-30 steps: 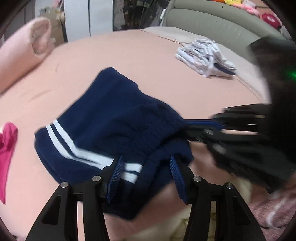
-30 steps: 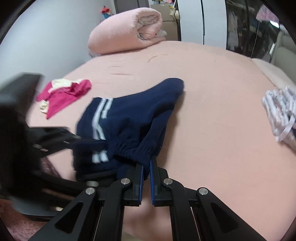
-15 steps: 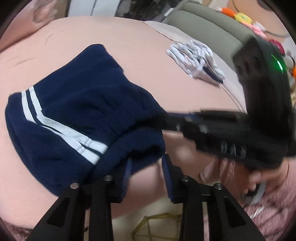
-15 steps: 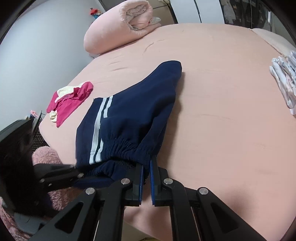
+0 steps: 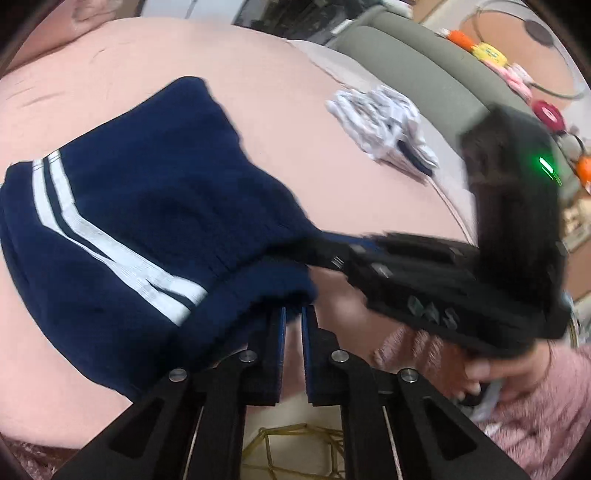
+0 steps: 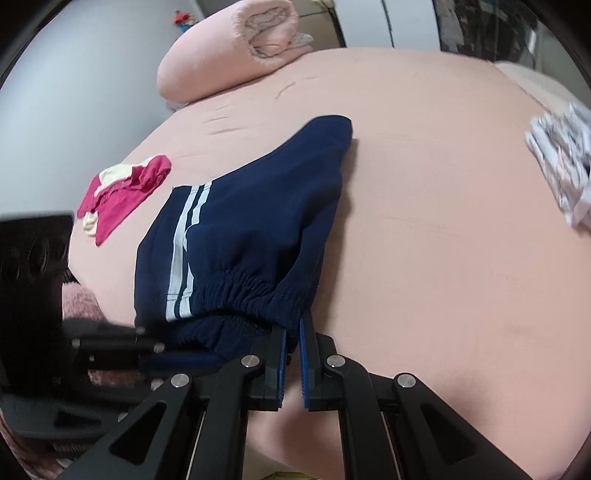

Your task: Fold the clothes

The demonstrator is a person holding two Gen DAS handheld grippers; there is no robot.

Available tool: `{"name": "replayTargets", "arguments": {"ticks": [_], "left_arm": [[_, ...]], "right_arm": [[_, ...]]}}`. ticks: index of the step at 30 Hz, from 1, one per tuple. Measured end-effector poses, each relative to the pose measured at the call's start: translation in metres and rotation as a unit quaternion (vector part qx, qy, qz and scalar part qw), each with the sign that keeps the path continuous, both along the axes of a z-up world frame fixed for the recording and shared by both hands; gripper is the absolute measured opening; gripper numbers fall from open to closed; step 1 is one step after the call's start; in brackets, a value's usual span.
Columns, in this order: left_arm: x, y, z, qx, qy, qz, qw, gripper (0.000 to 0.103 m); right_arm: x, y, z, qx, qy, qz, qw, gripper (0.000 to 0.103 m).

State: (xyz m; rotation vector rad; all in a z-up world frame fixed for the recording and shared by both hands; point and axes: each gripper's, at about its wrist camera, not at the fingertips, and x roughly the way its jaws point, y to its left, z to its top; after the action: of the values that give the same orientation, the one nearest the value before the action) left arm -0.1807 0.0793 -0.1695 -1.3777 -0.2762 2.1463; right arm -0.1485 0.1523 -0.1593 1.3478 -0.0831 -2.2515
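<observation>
The left gripper [image 5: 293, 314] has just closed its jaws on the waistband edge of the navy shorts [image 5: 147, 206], and the right gripper [image 6: 293, 325] is clamped on the elastic waistband at the other corner. The shorts extend away from both grippers, flat on the pink bed [image 6: 424, 221]. Beyond them, a pink garment [image 6: 125, 192] lies to the left, a white garment [image 6: 565, 162] far right, and a rolled blanket [image 6: 229, 44] farthest.

A bedroom at home: pink bed [image 6: 424, 229] ahead of the tongs, rolled quilt [image 6: 229, 48] beyond, probably a wardrobe [image 6: 365, 20] behind it.
</observation>
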Motion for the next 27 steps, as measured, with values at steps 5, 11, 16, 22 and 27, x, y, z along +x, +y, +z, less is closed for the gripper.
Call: {"name": "replayTargets", "arguments": {"ticks": [5, 11, 16, 22, 27], "left_arm": [[-0.002, 0.011, -0.005, -0.037, 0.010, 0.002, 0.9993, 0.009], [-0.005, 0.010, -0.006, -0.004, 0.013, 0.002, 0.9999, 0.010], [-0.010, 0.015, -0.005, -0.028, 0.036, 0.004, 0.9990, 0.012], [-0.007, 0.004, -0.005, -0.036, 0.068, 0.040, 0.9962, 0.010], [-0.005, -0.001, 0.000, -0.051, 0.086, 0.064, 0.9929, 0.004]], "right_arm": [[-0.001, 0.002, 0.001, -0.013, -0.006, 0.002, 1.000, 0.004], [-0.005, 0.008, 0.003, -0.020, -0.009, -0.007, 1.000, 0.004], [-0.007, 0.007, -0.001, -0.022, -0.018, -0.002, 1.000, 0.004], [-0.008, 0.012, 0.002, -0.027, -0.013, -0.003, 1.000, 0.004], [-0.002, 0.004, 0.002, 0.010, 0.007, 0.002, 1.000, 0.004]]}}
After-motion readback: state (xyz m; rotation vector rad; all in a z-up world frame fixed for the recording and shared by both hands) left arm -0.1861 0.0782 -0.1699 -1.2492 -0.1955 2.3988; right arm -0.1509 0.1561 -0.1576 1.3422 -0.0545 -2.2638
